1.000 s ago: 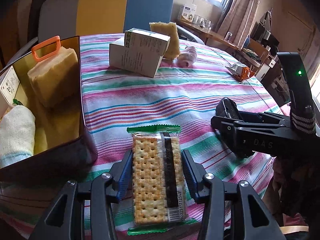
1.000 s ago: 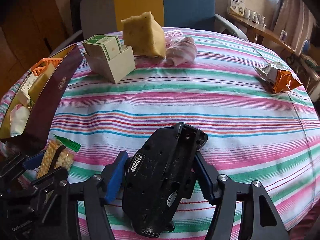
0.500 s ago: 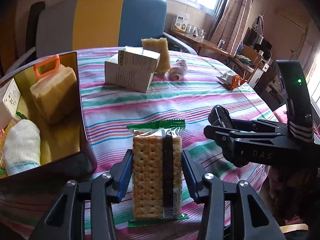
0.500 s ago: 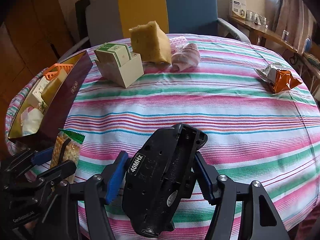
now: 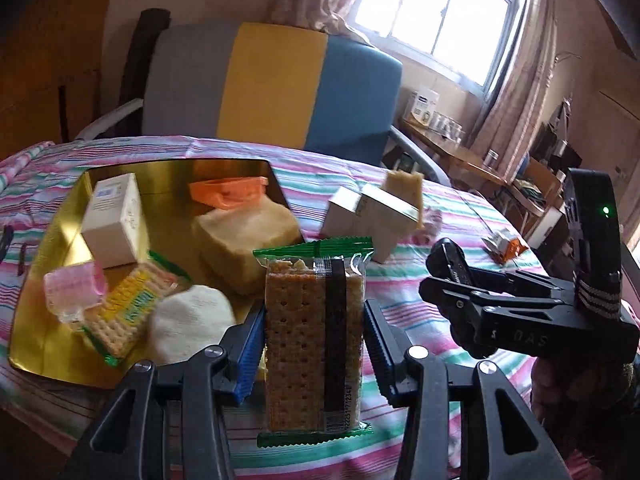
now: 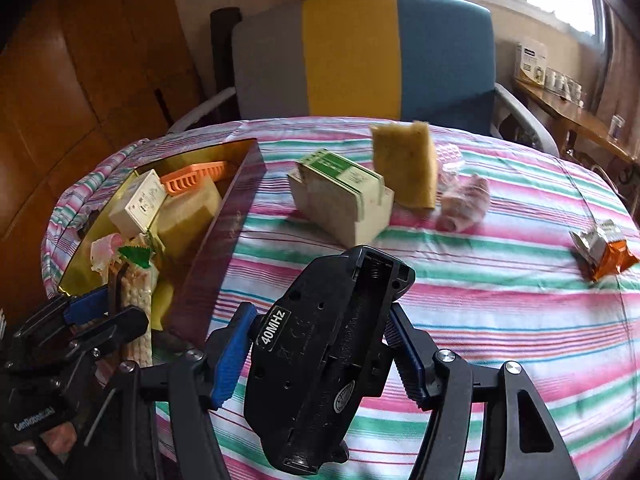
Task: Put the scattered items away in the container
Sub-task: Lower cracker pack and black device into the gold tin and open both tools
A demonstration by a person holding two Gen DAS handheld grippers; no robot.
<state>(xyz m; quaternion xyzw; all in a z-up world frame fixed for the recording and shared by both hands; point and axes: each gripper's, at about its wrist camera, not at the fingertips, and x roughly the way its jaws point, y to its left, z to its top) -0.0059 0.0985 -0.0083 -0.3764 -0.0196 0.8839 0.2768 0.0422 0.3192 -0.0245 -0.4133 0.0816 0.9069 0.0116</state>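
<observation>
nearest, at bottom centre of the left wrist view: left gripper (image 5: 314,354) clamped on a cracker packet (image 5: 314,344), blue pads pressing its long edges, packet held upright with the green crimped end up. probably gripped by the narrow sides so it can drop flat among what lies in the box.

bottom centre of the right wrist view: right gripper (image 6: 318,360) clamped across a black remote-style controller (image 6: 320,364), underside up, open battery bay showing. held at its middle, likely to keep it balanced.

a little further, left of frame in both views: gold-lined container (image 5: 52,248), open-topped, on the striped tablecloth (image 6: 500,300). inside: a white box (image 5: 114,220), an orange comb-like piece (image 5: 228,194), a yellow sponge block (image 5: 244,236), a second cracker pack (image 5: 128,316), a white sock (image 5: 188,324), a pink wrapped item (image 5: 74,288). held packet appears just at the near right rim, not yet released.

further back, mid-table: green-and-white carton (image 6: 340,196), upright sponge (image 6: 404,164) leaning behind it, pink rolled cloth (image 6: 464,204) beside. right edge: orange snack bag (image 6: 604,248), well apart, still to be gathered.

farthest: grey, yellow and blue chair (image 6: 360,56), window beyond.
</observation>
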